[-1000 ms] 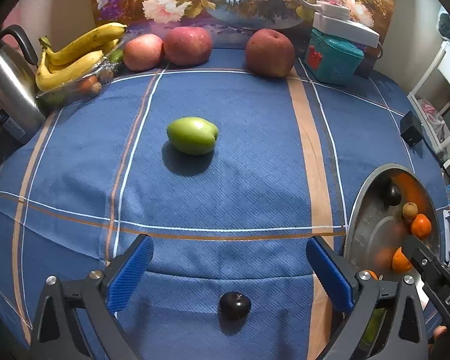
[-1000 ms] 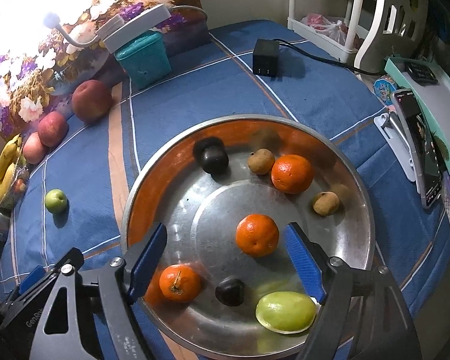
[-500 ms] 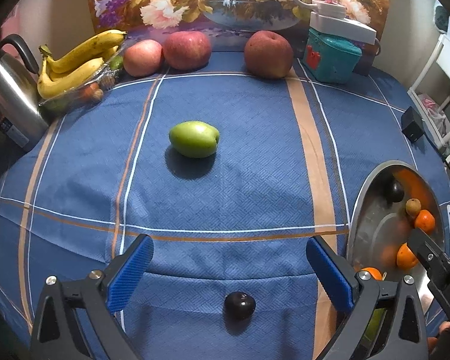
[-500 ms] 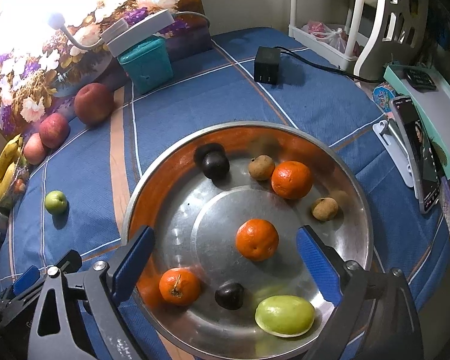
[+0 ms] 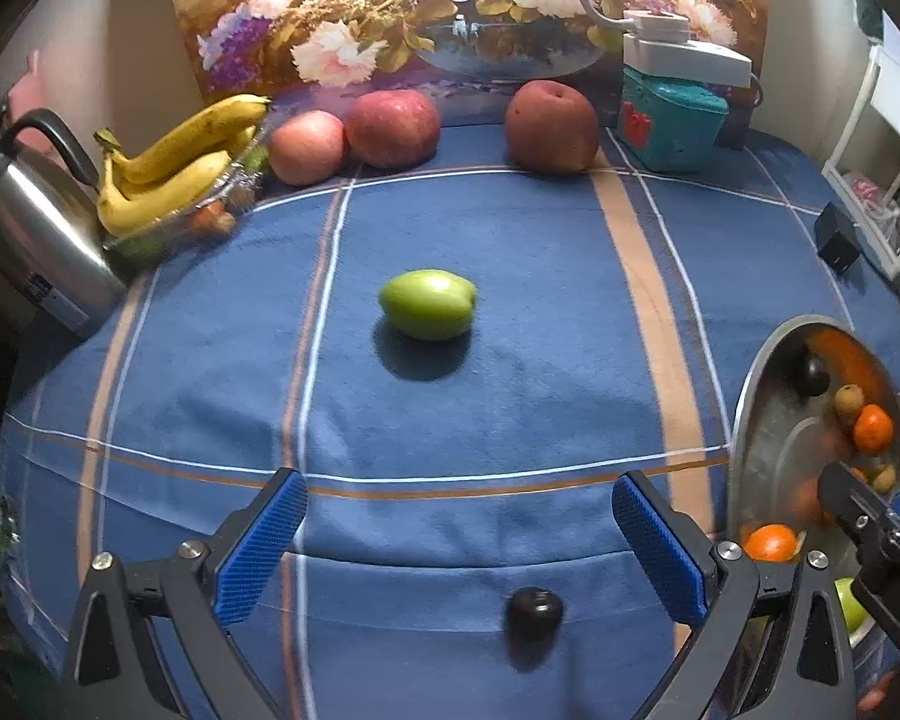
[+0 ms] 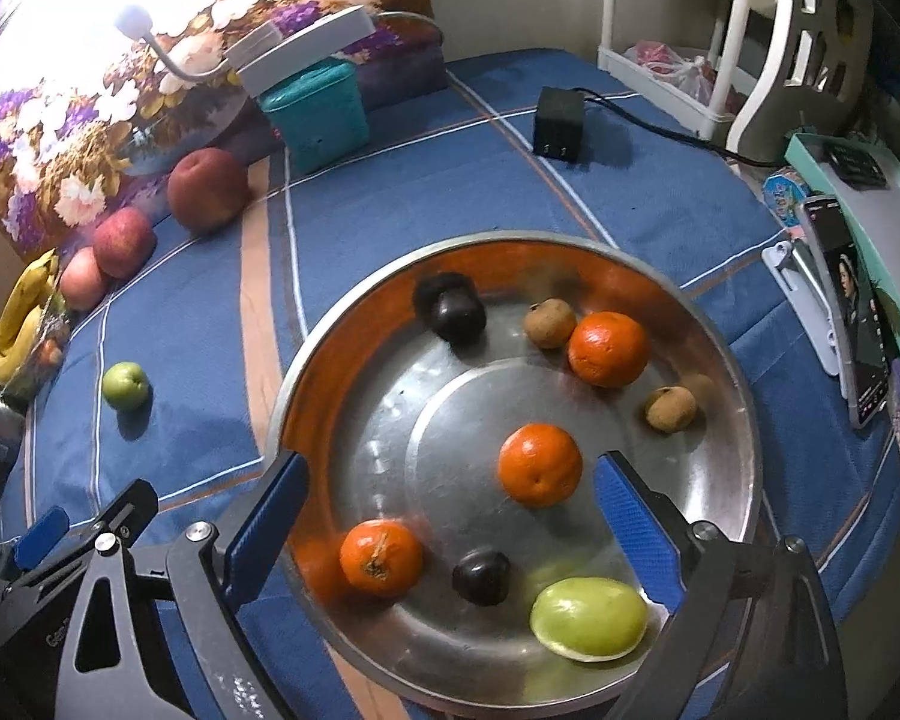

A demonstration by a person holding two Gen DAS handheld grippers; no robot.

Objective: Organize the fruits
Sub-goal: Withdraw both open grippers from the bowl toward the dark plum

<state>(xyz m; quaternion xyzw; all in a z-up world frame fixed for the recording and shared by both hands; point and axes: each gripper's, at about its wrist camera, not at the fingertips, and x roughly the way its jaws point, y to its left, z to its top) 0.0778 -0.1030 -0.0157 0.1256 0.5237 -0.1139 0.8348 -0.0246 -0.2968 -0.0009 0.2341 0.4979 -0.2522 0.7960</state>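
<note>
- Blue checked tablecloth with tan and white stripes [image 5: 510, 396] is covering the table; a large floral painting [image 5: 450, 6] is leaning at the back.
- Round shiny metal tray [image 6: 732, 372] is sitting on the cloth under the right gripper [image 6: 444, 501], holding three oranges, two dark plums, two small brown fruits and one green fruit.
- Central orange [image 6: 540, 465] is lying between the right gripper's blue pads, touching neither; jaws are standing wide apart, gripping nothing.
- Green oval fruit in the tray [image 6: 588, 618] is resting near the front rim, just beside the small dark plum [image 6: 481, 575] and near the stemmed orange [image 6: 381, 558].
- Left gripper [image 5: 459, 525] is hovering over the cloth, jaws spread wide and empty; a small dark plum on the cloth [image 5: 534, 612] is lying below and between its pads, not touched.
- Loose green apple-like fruit [image 5: 427, 303] is sitting alone mid-cloth, well apart from the tray.
- Three red apples [image 5: 393, 127] are lining the back edge by the painting.
- Yellow banana bunch [image 5: 174, 168] is resting on a clear packet of produce at back left, beside a steel kettle [image 5: 36, 228].
- Teal plastic box [image 5: 669, 117] with a white lamp base on top is standing at back right.
- Black power adapter [image 6: 559, 126] is lying on the cloth beyond the tray.
</note>
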